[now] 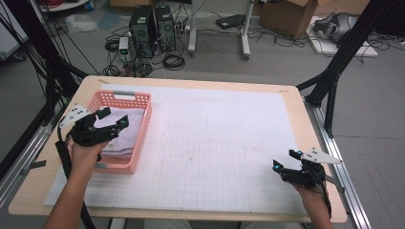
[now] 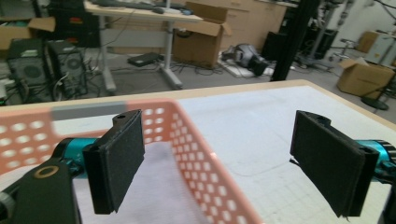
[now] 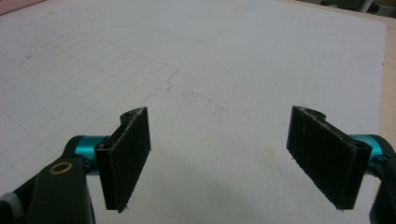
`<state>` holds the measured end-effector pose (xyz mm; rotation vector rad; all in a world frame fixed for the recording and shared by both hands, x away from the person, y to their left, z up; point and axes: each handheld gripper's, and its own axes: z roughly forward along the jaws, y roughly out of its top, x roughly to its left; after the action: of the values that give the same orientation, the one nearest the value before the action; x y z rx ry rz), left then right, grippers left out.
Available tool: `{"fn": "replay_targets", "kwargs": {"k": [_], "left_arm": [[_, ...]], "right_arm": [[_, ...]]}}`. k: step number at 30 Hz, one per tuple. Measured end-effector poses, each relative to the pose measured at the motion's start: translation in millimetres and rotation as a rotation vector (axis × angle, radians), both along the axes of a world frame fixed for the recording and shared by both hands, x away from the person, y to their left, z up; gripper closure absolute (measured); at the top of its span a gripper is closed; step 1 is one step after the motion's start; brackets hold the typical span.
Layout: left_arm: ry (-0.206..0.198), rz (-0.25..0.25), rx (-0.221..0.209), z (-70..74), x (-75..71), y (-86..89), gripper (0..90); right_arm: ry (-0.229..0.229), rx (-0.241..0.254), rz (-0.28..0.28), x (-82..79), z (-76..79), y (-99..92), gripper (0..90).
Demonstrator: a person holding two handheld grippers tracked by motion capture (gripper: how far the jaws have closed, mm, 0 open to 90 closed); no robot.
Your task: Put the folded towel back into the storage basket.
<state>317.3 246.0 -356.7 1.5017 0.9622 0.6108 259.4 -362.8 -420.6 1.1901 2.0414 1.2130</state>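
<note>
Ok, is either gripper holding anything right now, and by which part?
Nothing is held. The left gripper hangs open above the pink basket, its jaws clear of the folded white cloth lying inside. The right gripper is open over the bare table mat.

Under the black left gripper (image 1: pixel 109 120) a pink perforated basket (image 1: pixel 143 128) held pale lilac cloth (image 1: pixel 125 136); grid-lined white paper (image 1: pixel 215 152) lay beside.
</note>
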Motion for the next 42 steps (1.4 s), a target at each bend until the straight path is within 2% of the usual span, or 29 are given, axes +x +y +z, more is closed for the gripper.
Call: {"fn": "replay_targets", "kwargs": {"k": [6, 8, 11, 18, 20, 27, 32, 37, 42], "left_arm": [[0.002, -0.092, 0.004, -4.2, -1.0, -28.9, 20.1], [-0.013, -0.117, 0.001, -5.3, -2.5, -37.7, 20.2], [-0.036, -0.158, 0.018, -7.0, -5.1, -53.6, 21.5], [-0.077, -0.241, -0.004, -11.4, -17.2, -94.5, 21.6], [-0.078, -0.255, 0.001, -12.1, -18.5, -104.4, 21.6], [-0.07, -0.28, -0.003, -17.7, -22.3, -127.0, 21.6], [-0.055, -0.315, 0.02, -26.6, -27.3, -140.9, 21.7], [-0.027, -0.339, 0.029, -42.6, -29.2, -150.1, 21.9], [0.003, -0.34, 0.039, -56.6, -27.4, -152.8, 22.2]], "right_arm": [[-0.013, 0.005, 0.012, -1.9, 0.1, -0.5, 20.5], [-0.018, 0.01, 0.014, -3.2, 0.9, -0.5, 20.5], [-0.025, 0.019, 0.013, -3.9, 0.9, -2.1, 20.4], [-0.026, 0.027, 0.013, -5.1, 0.0, -3.0, 20.4], [-0.023, 0.021, 0.018, -5.8, -0.2, -3.3, 20.4], [-0.039, 0.029, 0.023, -1.4, 2.2, -1.4, 20.4], [-0.035, 0.018, 0.037, 0.0, 1.9, 2.3, 20.4], [-0.038, 0.014, 0.04, -2.3, 2.6, 4.1, 20.4], [-0.04, 0.014, 0.032, -4.0, 2.9, 3.7, 20.4]]}}
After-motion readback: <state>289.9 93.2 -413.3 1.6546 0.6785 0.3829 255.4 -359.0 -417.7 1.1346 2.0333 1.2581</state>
